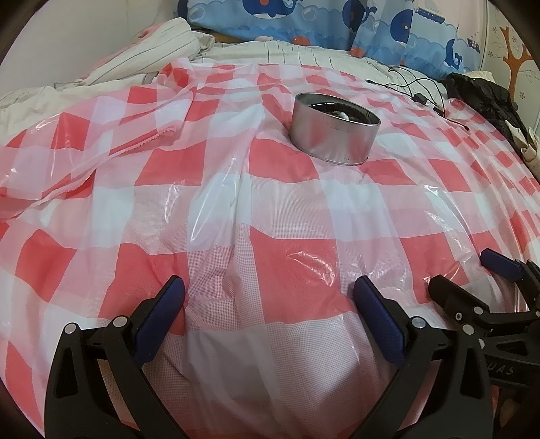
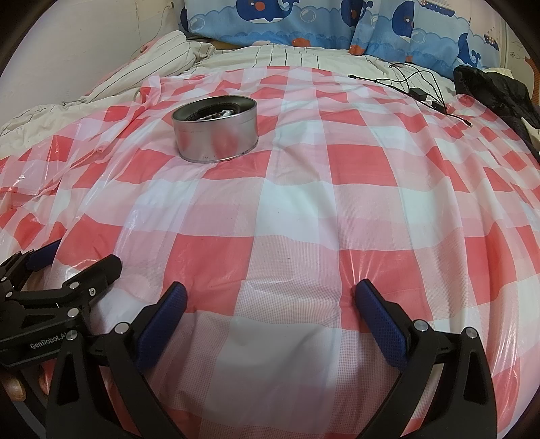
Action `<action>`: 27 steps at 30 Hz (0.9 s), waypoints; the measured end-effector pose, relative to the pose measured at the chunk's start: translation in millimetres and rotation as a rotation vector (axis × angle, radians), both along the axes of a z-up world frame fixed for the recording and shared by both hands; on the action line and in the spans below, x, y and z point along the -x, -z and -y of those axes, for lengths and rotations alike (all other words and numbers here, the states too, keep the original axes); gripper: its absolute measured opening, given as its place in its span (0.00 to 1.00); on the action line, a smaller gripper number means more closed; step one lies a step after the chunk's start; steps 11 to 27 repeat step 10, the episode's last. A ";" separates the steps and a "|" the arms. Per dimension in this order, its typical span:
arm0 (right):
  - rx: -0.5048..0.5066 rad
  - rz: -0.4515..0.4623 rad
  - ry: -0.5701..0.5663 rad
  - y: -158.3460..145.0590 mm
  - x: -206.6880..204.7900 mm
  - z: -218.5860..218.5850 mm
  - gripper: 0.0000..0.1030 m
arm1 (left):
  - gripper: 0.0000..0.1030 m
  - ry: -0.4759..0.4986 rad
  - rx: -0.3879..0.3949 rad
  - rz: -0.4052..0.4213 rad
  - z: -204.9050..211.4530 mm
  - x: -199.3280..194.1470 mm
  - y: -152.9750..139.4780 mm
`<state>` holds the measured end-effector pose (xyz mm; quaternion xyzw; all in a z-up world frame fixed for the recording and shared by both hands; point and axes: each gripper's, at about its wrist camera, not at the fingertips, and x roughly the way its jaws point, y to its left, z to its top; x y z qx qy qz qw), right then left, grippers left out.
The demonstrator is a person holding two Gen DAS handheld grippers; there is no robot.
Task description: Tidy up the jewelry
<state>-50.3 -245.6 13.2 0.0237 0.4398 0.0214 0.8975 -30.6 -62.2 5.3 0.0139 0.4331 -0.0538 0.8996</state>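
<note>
A round silver tin (image 1: 332, 130) stands on the red-and-white checked plastic sheet (image 1: 236, 209); dark and pale jewelry pieces lie inside it, partly hidden by its wall. In the right wrist view the tin (image 2: 216, 133) is far ahead to the left. My left gripper (image 1: 270, 290) is open low over the sheet, well short of the tin, nothing between its fingers. My right gripper (image 2: 270, 293) is likewise open and empty. Each gripper shows at the edge of the other's view: the right gripper (image 1: 462, 270) and the left gripper (image 2: 81, 253).
Blue whale-print pillows (image 1: 303, 23) line the far end. A striped white duvet (image 1: 135, 64) bunches at the far left. Black cables with a small adapter (image 2: 418, 89) and a black garment (image 2: 496, 94) lie at the far right. Fingers of a hand (image 2: 15, 388) hold the left gripper.
</note>
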 end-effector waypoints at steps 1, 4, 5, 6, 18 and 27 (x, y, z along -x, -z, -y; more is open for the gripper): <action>0.000 0.000 0.000 0.0 0.0 -0.7 0.93 | 0.93 -0.001 -0.001 -0.001 0.2 0.1 0.2; -0.001 -0.002 0.001 0.4 0.3 0.9 0.93 | 0.93 -0.002 -0.012 -0.003 0.8 0.7 0.2; -0.001 -0.003 0.002 0.6 0.4 1.1 0.93 | 0.93 -0.003 -0.013 -0.004 0.8 0.0 -0.2; -0.001 -0.004 0.003 0.9 0.5 1.2 0.93 | 0.93 -0.003 -0.013 -0.005 0.6 0.2 -0.1; -0.004 -0.011 0.010 1.0 -1.0 1.8 0.93 | 0.93 -0.012 -0.014 -0.011 1.2 -0.8 -1.0; -0.004 -0.011 0.010 1.0 -1.0 1.8 0.93 | 0.93 -0.012 -0.014 -0.011 1.2 -0.8 -1.0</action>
